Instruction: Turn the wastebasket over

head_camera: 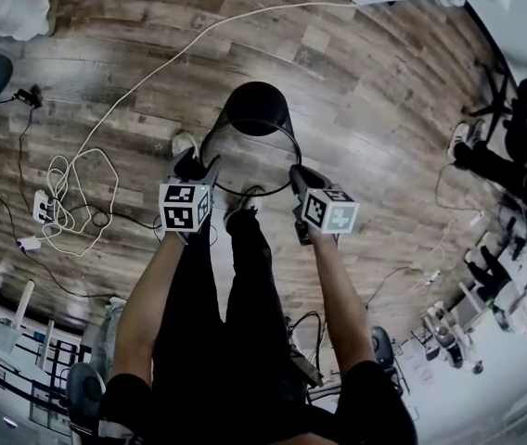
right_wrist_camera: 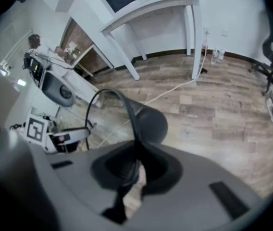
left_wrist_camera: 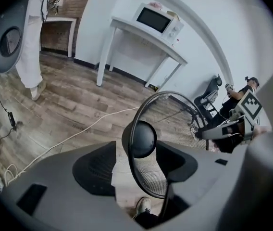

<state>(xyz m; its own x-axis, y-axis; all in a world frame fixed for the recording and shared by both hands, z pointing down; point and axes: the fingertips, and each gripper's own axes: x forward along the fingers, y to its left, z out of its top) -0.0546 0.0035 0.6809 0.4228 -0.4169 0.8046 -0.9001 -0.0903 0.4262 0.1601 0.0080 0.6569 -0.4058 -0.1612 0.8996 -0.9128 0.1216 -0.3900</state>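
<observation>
Wastebasket [head_camera: 256, 109], centre frame: looks like light wire mesh with a stiff rim [left_wrist_camera: 131, 129], best gripped there. Right gripper [head_camera: 298, 179] clenched on rim; left gripper [head_camera: 192, 167] released, rim between its jaws.

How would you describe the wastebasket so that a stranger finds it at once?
Over the brown wood floor, look just ahead of the person's legs. There, between the left hand-held gripper and the right hand-held gripper, is the wastebasket: a round black wire-mesh basket. The white cable beside it is thin and pale.
</observation>
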